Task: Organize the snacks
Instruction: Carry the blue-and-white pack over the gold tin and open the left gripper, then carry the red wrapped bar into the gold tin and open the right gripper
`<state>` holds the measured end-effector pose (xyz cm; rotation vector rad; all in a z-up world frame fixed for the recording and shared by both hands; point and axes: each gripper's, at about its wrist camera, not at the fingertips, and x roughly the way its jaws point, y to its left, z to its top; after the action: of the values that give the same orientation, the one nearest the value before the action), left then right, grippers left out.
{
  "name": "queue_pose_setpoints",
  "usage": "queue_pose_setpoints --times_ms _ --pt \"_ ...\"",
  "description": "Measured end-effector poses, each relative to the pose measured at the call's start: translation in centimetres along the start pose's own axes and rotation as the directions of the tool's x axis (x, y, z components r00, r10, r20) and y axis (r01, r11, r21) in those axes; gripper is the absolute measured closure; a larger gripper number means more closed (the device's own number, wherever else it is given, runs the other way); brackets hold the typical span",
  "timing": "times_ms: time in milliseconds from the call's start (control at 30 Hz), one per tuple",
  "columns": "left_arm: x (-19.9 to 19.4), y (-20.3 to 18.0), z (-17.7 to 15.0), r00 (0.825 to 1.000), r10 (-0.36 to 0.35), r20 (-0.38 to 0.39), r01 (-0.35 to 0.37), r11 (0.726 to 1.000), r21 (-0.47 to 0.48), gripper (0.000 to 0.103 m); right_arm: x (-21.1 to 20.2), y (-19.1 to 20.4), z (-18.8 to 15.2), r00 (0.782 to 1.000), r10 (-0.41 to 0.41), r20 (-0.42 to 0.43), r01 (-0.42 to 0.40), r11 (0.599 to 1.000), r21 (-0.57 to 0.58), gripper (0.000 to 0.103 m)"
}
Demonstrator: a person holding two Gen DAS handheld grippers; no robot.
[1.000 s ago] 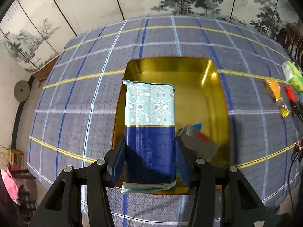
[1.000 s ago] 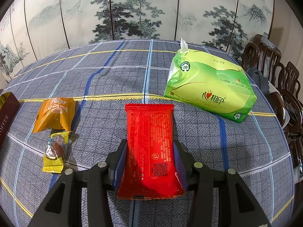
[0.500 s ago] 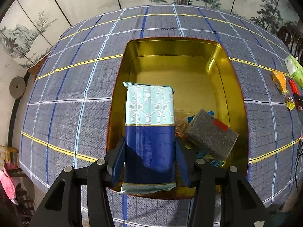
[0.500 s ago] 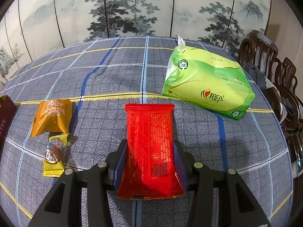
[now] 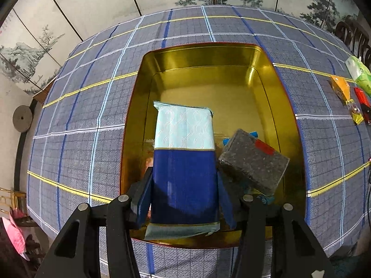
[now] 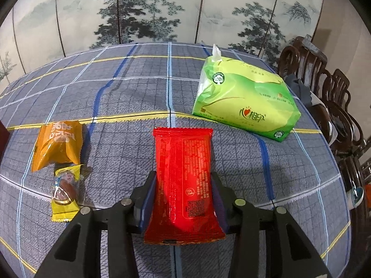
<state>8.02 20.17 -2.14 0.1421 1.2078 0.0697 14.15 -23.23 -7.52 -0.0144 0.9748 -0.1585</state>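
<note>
My left gripper (image 5: 184, 178) is shut on a blue and pale-teal snack packet (image 5: 184, 153), held over the near half of a gold tin tray (image 5: 208, 74). A dark grey speckled packet (image 5: 254, 159) lies tilted in the tray to its right, on blue wrappers. My right gripper (image 6: 184, 185) is shut on a red snack packet (image 6: 184, 176), just above the checked tablecloth. An orange packet (image 6: 58, 144) and a small yellow candy (image 6: 65, 191) lie to its left.
A green tissue pack (image 6: 245, 106) lies at the right rear of the table. Dark wooden chairs (image 6: 324, 88) stand past the table's right edge. A painted folding screen stands behind. The dark red tray corner (image 6: 3, 136) shows at far left.
My left gripper has carried the blue packet forward and lower over the tray; the tray and grey packet look closer. The right gripper has risen slightly with the red packet.
</note>
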Motion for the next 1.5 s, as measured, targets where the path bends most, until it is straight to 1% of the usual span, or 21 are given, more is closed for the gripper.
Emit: queue_pose_setpoints --times_ms 67,167,267,367,467,567,667,800,900,1033,1167,1300,1433,1500 --pt "0.0 0.1 -0.1 1.000 -0.011 0.005 0.012 1.000 -0.002 0.053 -0.4 -0.2 -0.1 1.000 -0.002 0.006 0.002 1.000 0.020 0.059" --pt "-0.1 0.3 -0.2 0.999 -0.038 0.007 0.038 0.999 -0.017 0.047 -1.2 -0.6 0.0 1.000 -0.002 0.011 0.001 0.999 0.049 0.059" --pt "-0.2 0.4 -0.4 0.998 -0.059 0.014 0.059 0.998 -0.033 0.043 -2.4 -0.7 0.3 1.000 0.021 0.019 -0.022 0.997 0.075 0.059" --pt "-0.8 0.7 -0.4 0.997 -0.071 0.033 0.072 0.997 -0.043 0.039 -4.0 0.1 0.6 0.998 0.044 0.041 -0.047 0.996 0.072 0.059" --pt "-1.7 0.9 -0.5 0.995 -0.084 0.061 0.087 0.995 -0.052 0.034 -5.7 1.6 1.0 0.994 0.084 0.064 -0.088 0.995 0.055 0.059" --pt "-2.7 1.5 -0.5 0.992 -0.090 0.091 0.097 0.993 -0.067 0.032 -7.3 4.2 1.1 0.987 0.139 0.078 -0.141 0.990 0.021 0.059" --pt "-3.8 2.3 -0.7 0.989 -0.080 0.123 0.090 0.993 -0.081 0.032 -8.8 7.4 1.0 0.976 0.204 0.081 -0.202 0.979 -0.026 0.059" --pt "-4.9 3.6 -1.0 0.986 -0.056 0.156 0.074 0.991 -0.111 0.030 -10.8 12.2 0.8 0.950 0.306 0.068 -0.299 0.950 -0.089 0.059" --pt "-5.3 4.9 -1.5 0.986 -0.035 0.164 0.058 0.989 -0.137 0.030 -11.8 15.6 0.5 0.924 0.380 0.047 -0.373 0.921 -0.115 0.059" --pt "-5.4 6.4 -2.6 0.987 -0.004 0.160 0.031 0.986 -0.166 0.030 -13.1 20.2 -0.2 0.896 0.444 0.016 -0.435 0.885 -0.167 0.059" --pt "-5.3 7.8 -3.7 0.988 0.007 0.151 0.023 0.979 -0.201 0.030 -14.1 24.3 -1.2 0.874 0.487 -0.014 -0.478 0.853 -0.209 0.058" --pt "-5.3 8.9 -4.8 0.989 0.007 0.145 0.027 0.973 -0.231 0.030 -15.1 27.7 -2.1 0.858 0.511 -0.039 -0.504 0.826 -0.252 0.059" --pt "-5.5 9.9 -5.7 0.990 0.006 0.144 0.032 0.964 -0.263 0.030 -15.9 30.6 -2.6 0.849 0.525 -0.055 -0.516 0.804 -0.295 0.059" --pt "-5.6 10.3 -6.0 0.989 0.006 0.146 0.035 0.961 -0.275 0.030 -16.1 31.4 -2.8 0.850 0.524 -0.058 -0.514 0.799 -0.312 0.058"
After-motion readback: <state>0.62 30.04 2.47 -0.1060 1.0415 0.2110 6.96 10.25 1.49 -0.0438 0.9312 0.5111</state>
